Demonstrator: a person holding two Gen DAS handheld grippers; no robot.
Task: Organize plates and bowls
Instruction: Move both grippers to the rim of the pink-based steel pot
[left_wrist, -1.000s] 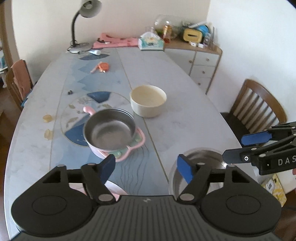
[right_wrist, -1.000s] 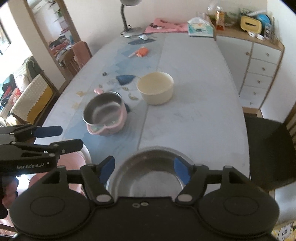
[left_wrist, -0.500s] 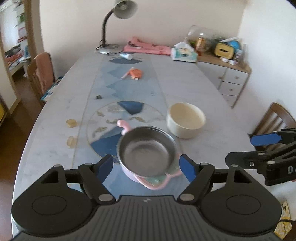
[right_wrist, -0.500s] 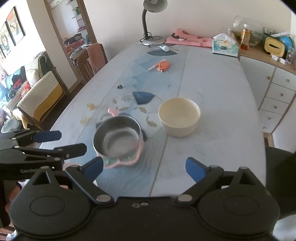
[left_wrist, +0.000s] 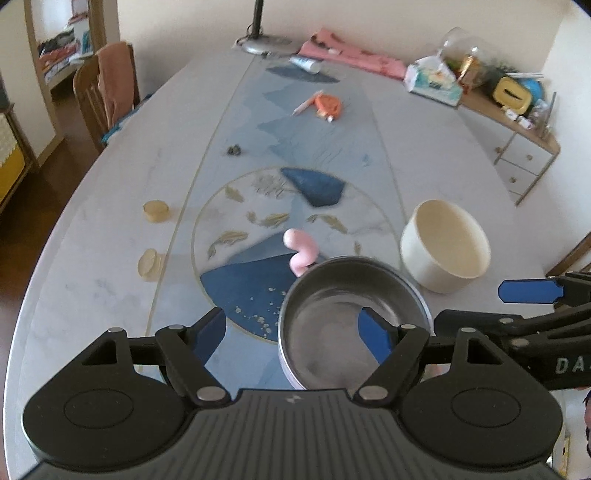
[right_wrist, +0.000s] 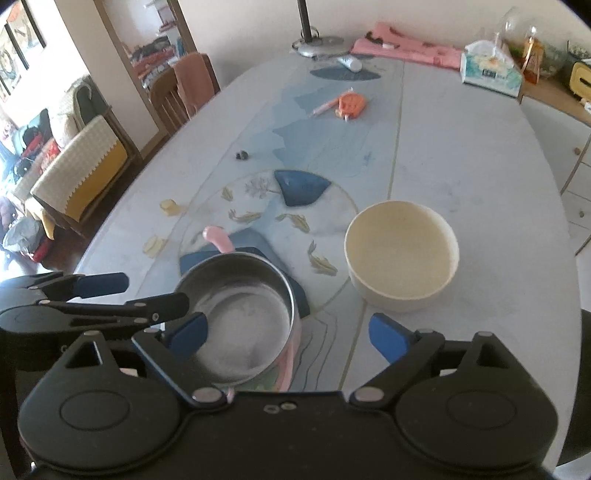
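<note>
A: Two bowls sat ahead in the left wrist view. The round stainless steel bowl (left_wrist: 352, 314) stood in a pink plastic dish with a curled handle (left_wrist: 303, 251) on the pale oval table with its blue runner (left_wrist: 110, 206); the cream round ceramic bowl (left_wrist: 445, 245) stood just beside it, apart.

B: And the left gripper (left_wrist: 291, 328)?

A: Its jaws stood wide with nothing gripped. One blue pad appeared over the steel bowl's inside, the other over bare runner; whether it touched, I could not tell.

B: How would the steel one handle?

A: Probably light, stiff and slick. I would pinch its thin rim, one finger inside, one outside.

B: The right wrist view?

A: The right gripper (right_wrist: 288, 332) was closing slightly from nearly full spread and held nothing. The steel bowl lay by its left pad, the cream bowl beyond its right pad. That one looked heavier and chippable, so a firm wall pinch.

B: Orientation?

A: Both mouths faced up, so no long axis. Only the pink handle pointed away, toward the far end of the table.
</note>
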